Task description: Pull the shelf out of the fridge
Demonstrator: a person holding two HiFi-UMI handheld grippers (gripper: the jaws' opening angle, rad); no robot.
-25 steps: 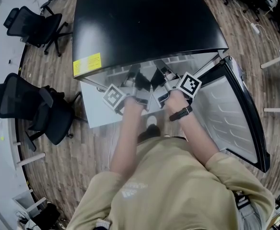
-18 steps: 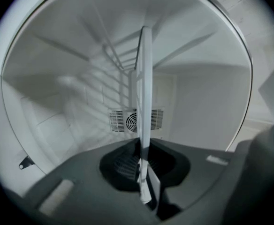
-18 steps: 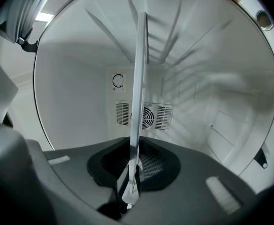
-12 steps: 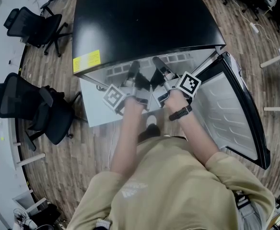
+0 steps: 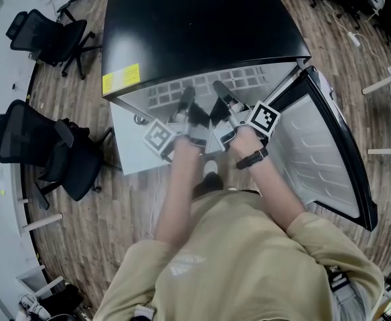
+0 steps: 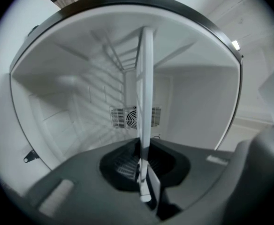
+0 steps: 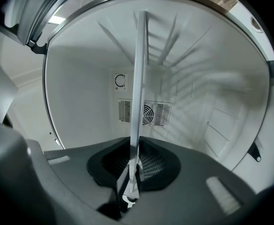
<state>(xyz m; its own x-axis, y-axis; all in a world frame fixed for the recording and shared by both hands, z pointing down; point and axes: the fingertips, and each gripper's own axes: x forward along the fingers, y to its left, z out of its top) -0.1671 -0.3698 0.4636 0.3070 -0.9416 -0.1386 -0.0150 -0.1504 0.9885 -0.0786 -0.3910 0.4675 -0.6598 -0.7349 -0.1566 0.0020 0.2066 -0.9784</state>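
At the open front of the fridge, I am clamping the jaws of my left gripper and right gripper onto the shelf, which is jutting partway out.

The wooden floor carries the black-topped fridge and, to its left, two black office chairs.

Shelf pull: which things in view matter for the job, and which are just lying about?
In the job: fridge, its open door, shelf, left gripper and right gripper, both clamped on the shelf's front edge.
Lying about: office chairs, white table legs at the right.
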